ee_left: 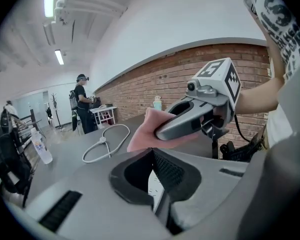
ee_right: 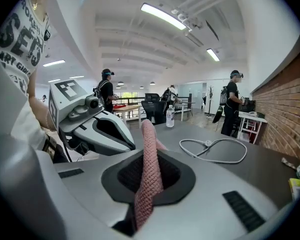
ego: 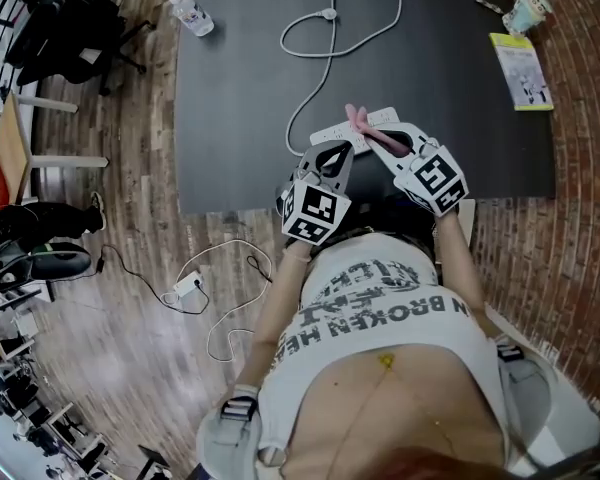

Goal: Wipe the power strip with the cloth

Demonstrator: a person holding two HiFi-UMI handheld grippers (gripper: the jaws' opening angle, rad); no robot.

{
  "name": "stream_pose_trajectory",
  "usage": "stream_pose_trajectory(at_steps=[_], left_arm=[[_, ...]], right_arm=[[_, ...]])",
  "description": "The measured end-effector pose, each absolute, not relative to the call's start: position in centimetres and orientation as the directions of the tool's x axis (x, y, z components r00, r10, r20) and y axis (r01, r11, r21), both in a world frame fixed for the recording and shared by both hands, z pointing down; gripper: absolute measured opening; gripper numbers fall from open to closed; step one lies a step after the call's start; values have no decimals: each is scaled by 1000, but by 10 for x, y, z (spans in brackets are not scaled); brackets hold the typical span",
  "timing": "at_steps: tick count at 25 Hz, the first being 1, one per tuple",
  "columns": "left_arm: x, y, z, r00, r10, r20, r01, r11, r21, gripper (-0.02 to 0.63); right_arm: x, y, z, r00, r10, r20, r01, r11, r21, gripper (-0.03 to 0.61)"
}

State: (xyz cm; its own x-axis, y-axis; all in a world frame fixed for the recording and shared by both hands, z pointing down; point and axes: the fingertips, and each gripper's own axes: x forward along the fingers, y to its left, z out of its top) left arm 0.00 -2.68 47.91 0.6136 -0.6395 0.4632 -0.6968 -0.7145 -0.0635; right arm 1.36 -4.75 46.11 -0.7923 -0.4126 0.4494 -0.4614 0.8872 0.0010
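I hold both grippers in front of my chest, side by side and close together, noses angled down and away from me. My left gripper (ego: 337, 151) has its jaws drawn together, tips meeting; its marker cube (ego: 313, 213) sits nearest my body, and my left forearm (ego: 280, 303) runs back along my side. My right gripper (ego: 385, 140) is clamped on the pink cloth (ee_right: 149, 149), which stands up in a narrow fold from between its jaws. The right marker cube (ego: 440, 180) faces up, and my right forearm (ego: 458, 258) is bent at the elbow behind it. The two noses almost meet, the right one a little further out.
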Motion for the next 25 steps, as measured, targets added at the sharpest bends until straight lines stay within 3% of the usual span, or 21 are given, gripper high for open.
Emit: stream_pose_trajectory(at_steps=[13, 25], left_arm=[[5, -38, 381, 612, -752, 247, -753, -649, -109, 8], [-6, -39, 338, 600, -782, 169, -776, -621, -116, 8]], right_arm=[[6, -53, 381, -837, -485, 255, -494, 869, 29, 17], [1, -52, 340, -843, -507, 181, -501, 862, 80, 15]])
